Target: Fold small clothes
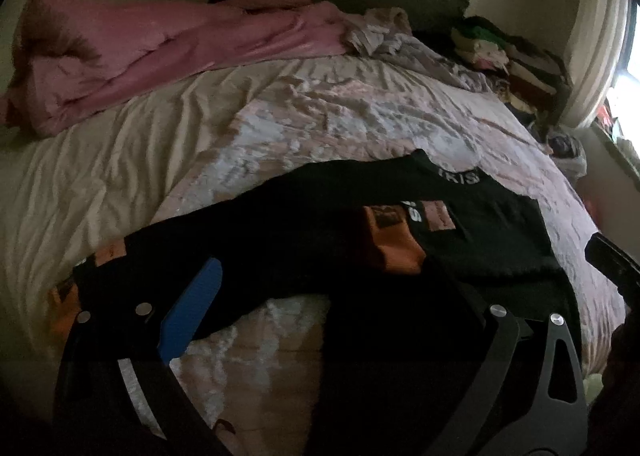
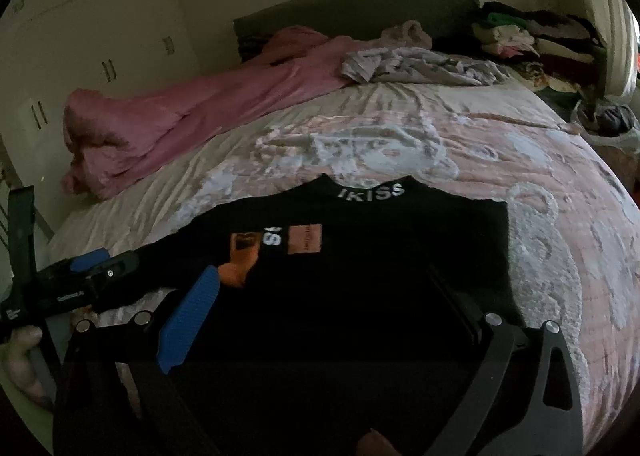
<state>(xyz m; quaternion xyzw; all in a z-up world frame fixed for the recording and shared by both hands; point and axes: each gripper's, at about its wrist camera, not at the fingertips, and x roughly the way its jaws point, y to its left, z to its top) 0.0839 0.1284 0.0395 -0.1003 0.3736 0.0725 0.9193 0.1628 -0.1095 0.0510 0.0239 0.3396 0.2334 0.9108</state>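
Counting what's showing: 1 black top w/ white lettering at the collar, lying on 1 bed. 2 grippers: left gripper and right gripper, each showing 1 blue pad, e.g.; the opposite finger is sitting dark against the top. 1 pink blanket bunching along the far side. 1 crumpled pale garment near the headboard. 1 pile of folded clothes at the far corner; no. of items in it unclear. 1 wardrobe w/ several door handles.
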